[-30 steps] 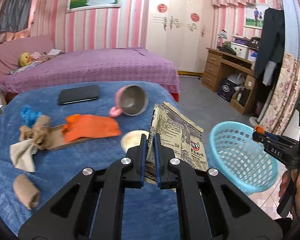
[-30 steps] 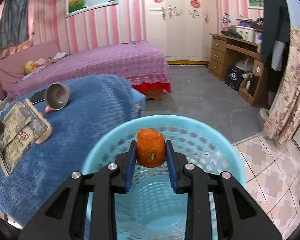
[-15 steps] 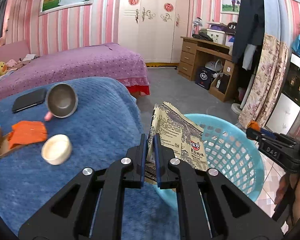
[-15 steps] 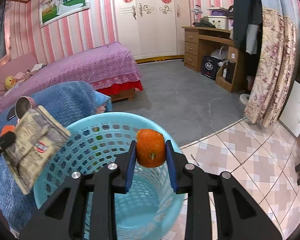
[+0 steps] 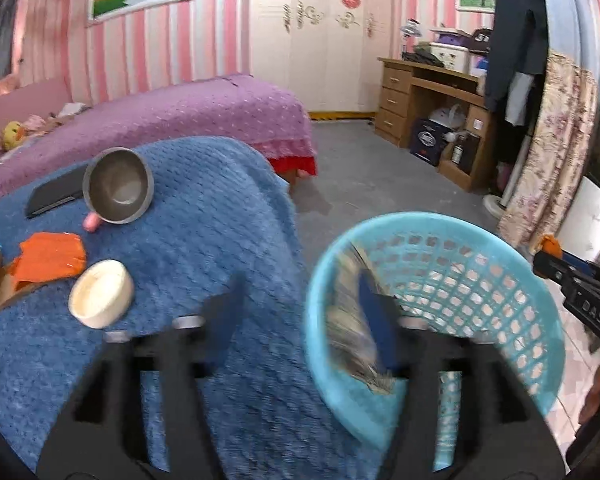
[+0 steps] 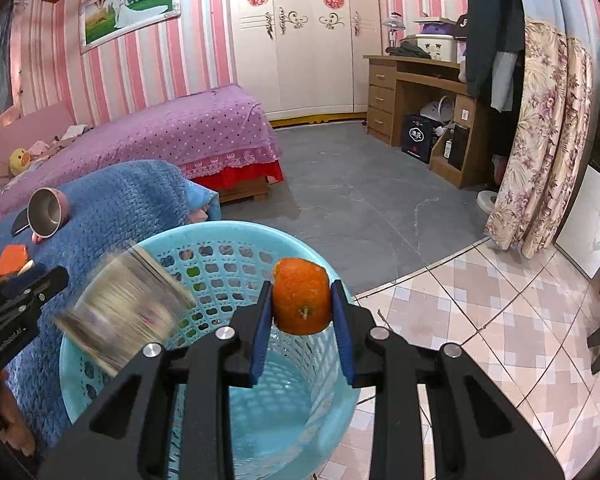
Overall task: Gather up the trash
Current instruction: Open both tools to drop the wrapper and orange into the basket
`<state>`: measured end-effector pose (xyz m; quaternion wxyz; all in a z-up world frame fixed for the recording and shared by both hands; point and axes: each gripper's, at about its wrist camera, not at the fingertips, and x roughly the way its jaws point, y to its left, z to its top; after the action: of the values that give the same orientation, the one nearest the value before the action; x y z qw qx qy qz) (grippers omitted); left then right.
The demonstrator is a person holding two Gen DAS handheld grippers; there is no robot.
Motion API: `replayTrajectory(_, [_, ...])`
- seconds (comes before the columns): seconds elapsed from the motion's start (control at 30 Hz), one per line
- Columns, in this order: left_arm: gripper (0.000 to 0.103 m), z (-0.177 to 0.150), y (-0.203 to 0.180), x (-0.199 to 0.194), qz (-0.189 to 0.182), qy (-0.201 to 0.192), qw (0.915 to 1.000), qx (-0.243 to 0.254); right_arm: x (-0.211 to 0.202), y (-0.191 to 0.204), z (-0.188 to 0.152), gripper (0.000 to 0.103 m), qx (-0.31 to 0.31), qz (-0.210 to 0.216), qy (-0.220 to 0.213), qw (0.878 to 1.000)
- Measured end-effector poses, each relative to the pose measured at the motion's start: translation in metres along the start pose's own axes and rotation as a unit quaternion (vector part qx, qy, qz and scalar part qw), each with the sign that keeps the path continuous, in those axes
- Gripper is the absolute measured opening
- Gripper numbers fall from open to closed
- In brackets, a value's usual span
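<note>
The basket point(image 6: 236, 248) mouth lay open beneath the orange peel point(image 6: 301, 300); a blurred wrapper point(image 6: 128, 312) obstructed its left rim.

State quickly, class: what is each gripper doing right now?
Left gripper: open, jaws just opened; snack wrapper dropping into the blue basket.
Right gripper: shut on the orange peel.

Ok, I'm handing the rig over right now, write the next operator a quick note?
Left gripper: jaws have just been opening; the wrapper is loose, blurred, dropping over the basket rim.
Right gripper: shut on the orange peel, held above the basket.
Done: wrapper released at the basket.
Left: drop the peel in. On the blue blanket lie an orange scrap, a white lid, a metal cup and a black case; judge which are trash.
</note>
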<state>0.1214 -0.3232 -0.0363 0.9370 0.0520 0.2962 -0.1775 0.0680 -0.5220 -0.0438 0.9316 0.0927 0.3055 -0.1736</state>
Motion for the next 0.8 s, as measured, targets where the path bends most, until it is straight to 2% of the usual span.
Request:
replayTrajectory(0.07, [0.076, 0.001, 0.003, -0.004, 0.001, -0.006, 1.0, 0.005, -0.001, 0.001, 0.0, 0.029, -0.001, 0.001, 0.0, 1.0])
replayTrajectory(0.13, [0.086, 0.002, 0.008, -0.007, 0.014, -0.011, 0.9998, 0.008, -0.001, 0.001, -0.001, 0.029, 0.0, 0.003, -0.001, 1.0])
replayTrajectory(0.2, [0.092, 0.003, 0.015, -0.01, 0.018, -0.015, 0.9997, 0.002, 0.0, 0.003, -0.001, 0.029, -0.001, 0.007, 0.001, 1.0])
replayTrajectory(0.47, [0.097, -0.002, 0.035, -0.022, 0.025, -0.015, 0.9995, -0.008, 0.005, 0.021, -0.003, 0.031, -0.015, 0.021, 0.006, 1.0])
replayTrajectory(0.5, [0.097, -0.003, 0.037, -0.025, 0.026, -0.015, 0.9995, -0.009, 0.005, 0.024, -0.003, 0.033, -0.017, 0.021, 0.006, 1.0])
replayTrajectory(0.57, [0.097, -0.006, 0.042, -0.03, 0.027, -0.019, 0.9994, -0.008, 0.005, 0.029, -0.004, 0.062, -0.022, 0.016, 0.005, 1.0])
replayTrajectory(0.73, [0.097, -0.007, 0.056, -0.044, 0.035, -0.027, 0.999, -0.008, -0.001, 0.034, -0.002, 0.078, -0.011, 0.015, -0.005, 1.0])
replayTrajectory(0.8, [0.097, -0.008, 0.061, -0.051, 0.037, -0.03, 0.9988, -0.01, -0.004, 0.035, -0.002, 0.082, -0.004, 0.013, -0.008, 1.0])
